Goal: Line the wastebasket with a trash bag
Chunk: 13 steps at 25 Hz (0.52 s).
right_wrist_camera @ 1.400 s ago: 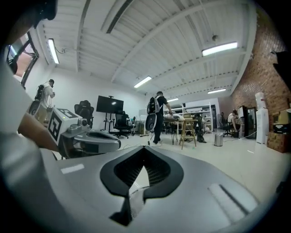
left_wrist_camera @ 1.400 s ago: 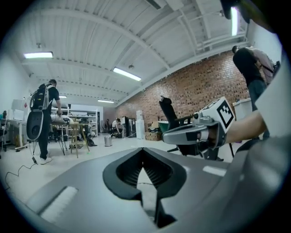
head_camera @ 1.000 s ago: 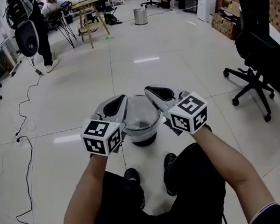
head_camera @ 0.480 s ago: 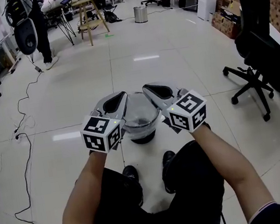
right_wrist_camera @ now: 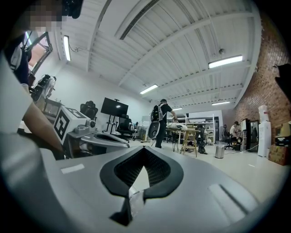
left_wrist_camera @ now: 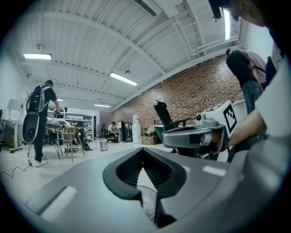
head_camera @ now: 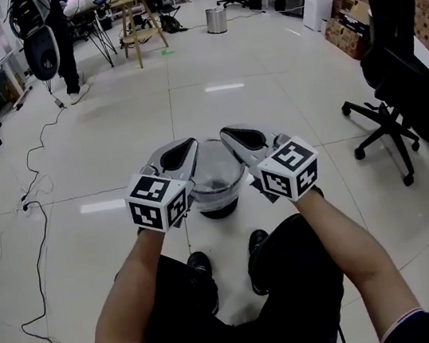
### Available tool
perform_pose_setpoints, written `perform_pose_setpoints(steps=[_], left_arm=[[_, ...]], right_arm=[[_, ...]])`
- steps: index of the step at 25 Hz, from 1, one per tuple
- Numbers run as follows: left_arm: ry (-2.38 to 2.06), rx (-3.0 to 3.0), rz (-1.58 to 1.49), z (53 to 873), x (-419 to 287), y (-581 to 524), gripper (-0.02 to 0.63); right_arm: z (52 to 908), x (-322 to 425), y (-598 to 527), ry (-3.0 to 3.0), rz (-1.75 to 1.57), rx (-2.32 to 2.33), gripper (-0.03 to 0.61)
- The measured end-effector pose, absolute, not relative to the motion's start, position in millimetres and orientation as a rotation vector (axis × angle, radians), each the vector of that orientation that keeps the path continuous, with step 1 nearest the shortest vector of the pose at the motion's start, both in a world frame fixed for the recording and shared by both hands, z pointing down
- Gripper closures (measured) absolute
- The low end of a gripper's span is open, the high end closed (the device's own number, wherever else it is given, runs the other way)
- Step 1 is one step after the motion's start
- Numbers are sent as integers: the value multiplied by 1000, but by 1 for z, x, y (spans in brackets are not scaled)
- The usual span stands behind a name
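Left tongs (head_camera: pixel 182 154) and right tongs (head_camera: pixel 239 140) are each clamping shut on the trash bag (head_camera: pixel 215 173) rim, holding it open over what's probably the wastebasket (head_camera: pixel 220 209), on the floor (head_camera: pixel 101 168). The film is looking thin, light, slippery and tearable, so grip opposite hem edges.

The left gripper (left_wrist_camera: pixel 143 157) has its jaws pressed together, pinching a thin fold of clear trash bag (left_wrist_camera: pixel 148 200) at six o'clock. The right gripper (left_wrist_camera: pixel 182 136) sits at three o'clock. A standing person (left_wrist_camera: pixel 40 119) with a backpack is at nine o'clock.
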<state>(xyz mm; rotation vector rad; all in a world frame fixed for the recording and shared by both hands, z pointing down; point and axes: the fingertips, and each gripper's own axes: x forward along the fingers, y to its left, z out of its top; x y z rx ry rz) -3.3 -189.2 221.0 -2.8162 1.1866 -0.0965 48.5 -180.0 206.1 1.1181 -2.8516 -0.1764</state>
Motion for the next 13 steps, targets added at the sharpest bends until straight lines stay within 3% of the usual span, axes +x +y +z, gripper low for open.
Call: perform_pose_setpoints(steps=[13], left_arm=[[1182, -2816, -91, 222, -8, -188, 603]], right_arm=[[210, 42, -178, -2845, -188, 1109, 578]])
